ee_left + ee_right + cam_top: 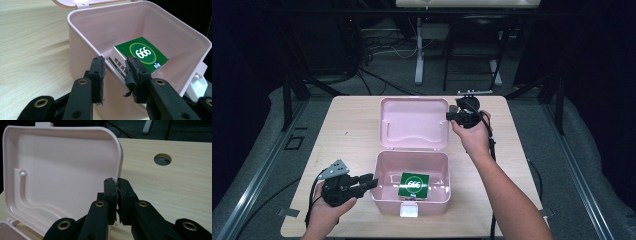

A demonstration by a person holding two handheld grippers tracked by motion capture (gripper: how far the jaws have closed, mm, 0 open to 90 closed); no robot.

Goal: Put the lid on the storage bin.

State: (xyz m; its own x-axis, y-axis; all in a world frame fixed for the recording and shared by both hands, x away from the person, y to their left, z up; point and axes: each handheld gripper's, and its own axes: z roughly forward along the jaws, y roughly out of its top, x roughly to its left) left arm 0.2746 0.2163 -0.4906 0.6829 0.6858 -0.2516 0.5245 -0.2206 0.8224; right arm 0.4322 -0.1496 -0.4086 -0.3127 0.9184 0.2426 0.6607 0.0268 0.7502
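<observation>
A pink plastic box stands open at the table's front middle. A green carton marked 666 lies flat inside it. My left gripper is at the box's left wall; in the left gripper view its jaws straddle that wall, one pad outside and one inside, closed on it beside the carton. The lid is swung back behind the box. My right gripper is pinched on the lid's right edge, and the right gripper view shows the pads together on the rim of the lid.
The box has a white latch on its front wall, seen too as the latch at the right. The wooden table has a round cable hole right of the lid. Desk legs and cables stand on the floor beyond the far edge.
</observation>
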